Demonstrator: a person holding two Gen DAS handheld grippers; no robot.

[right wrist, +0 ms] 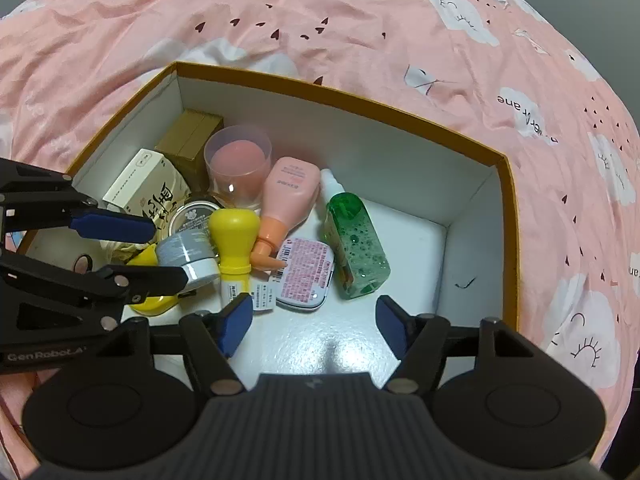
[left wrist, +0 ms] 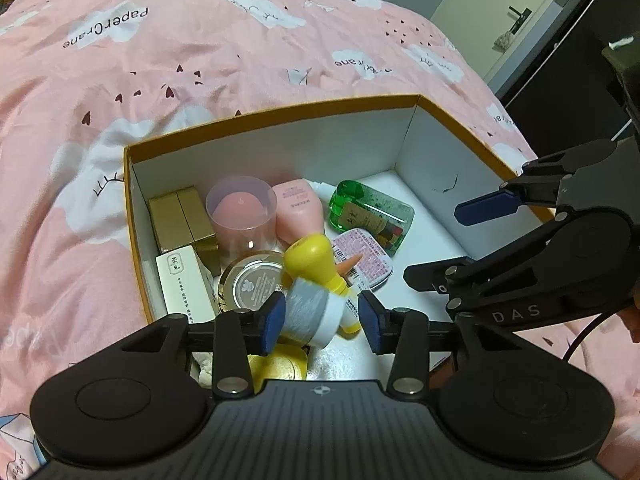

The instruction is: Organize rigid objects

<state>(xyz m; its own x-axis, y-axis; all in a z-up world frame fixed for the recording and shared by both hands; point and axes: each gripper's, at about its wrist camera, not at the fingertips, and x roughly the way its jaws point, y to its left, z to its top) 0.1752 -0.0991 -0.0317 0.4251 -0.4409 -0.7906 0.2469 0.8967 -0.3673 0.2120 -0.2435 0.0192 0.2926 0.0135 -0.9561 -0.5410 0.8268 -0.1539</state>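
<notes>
The orange-rimmed box (left wrist: 280,108) fills the middle of both views, sitting on a pink quilt (left wrist: 160,60). Its left half is crowded, while the floor at lower right is bare.

In the left wrist view, a green gel bottle (left wrist: 370,212) lies at centre right and a pink tube (left wrist: 298,210) beside a clear cup (left wrist: 241,208) at centre. A yellow-capped bottle (left wrist: 310,258) leans just above the grey-and-white jar (left wrist: 310,314).

The jar sits low in the centre, between the pads of the left gripper (left wrist: 320,318). The left pad touches its side and the right pad stands just clear, so the jar appears let go rather than pinched. The right gripper (right wrist: 312,324) is spread wide over bare box floor, empty.

The step in hand seems to be setting the jar down. To do it well, the left gripper should open a little wider and back straight out, without brushing the leaning yellow-capped bottle. The right gripper should stay clear at the right edge.
</notes>
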